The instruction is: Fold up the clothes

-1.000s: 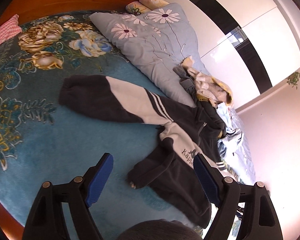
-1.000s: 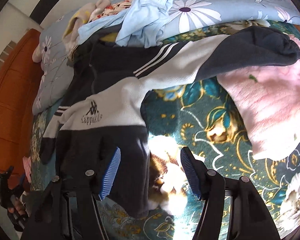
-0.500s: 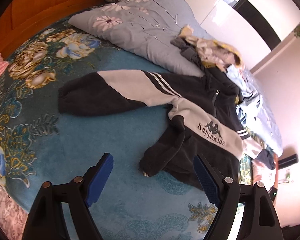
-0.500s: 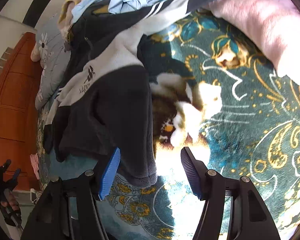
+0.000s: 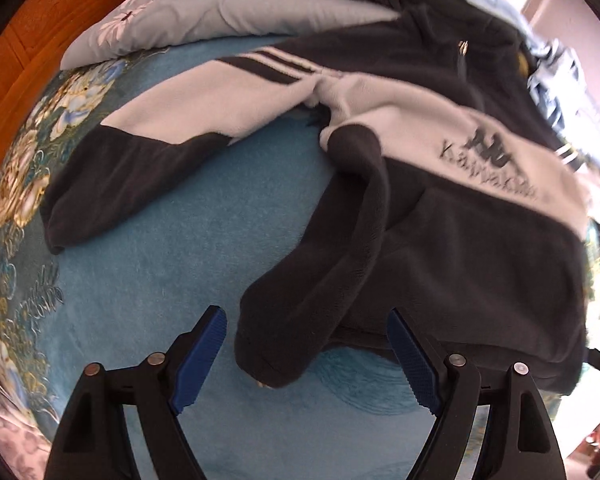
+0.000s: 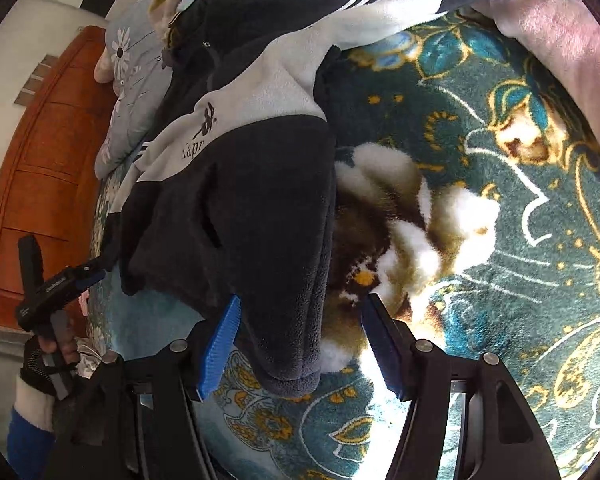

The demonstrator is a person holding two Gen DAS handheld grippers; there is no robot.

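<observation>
Both tongs gape wide, pinching nothing. A dark folded corner of the black-and-grey fleece sweatshirt point(image 5: 452, 208) lies between the left gripper's point(image 5: 306, 354) blue pads on the teal floral blanket point(image 5: 148, 264); its hem corner sits between the right gripper's point(image 6: 300, 344) pads.

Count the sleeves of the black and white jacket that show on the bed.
2 on the jacket. One sleeve stretches out flat toward the headboard side; the other sleeve is bent, its cuff between the open left gripper fingers. None seems hidden.
</observation>
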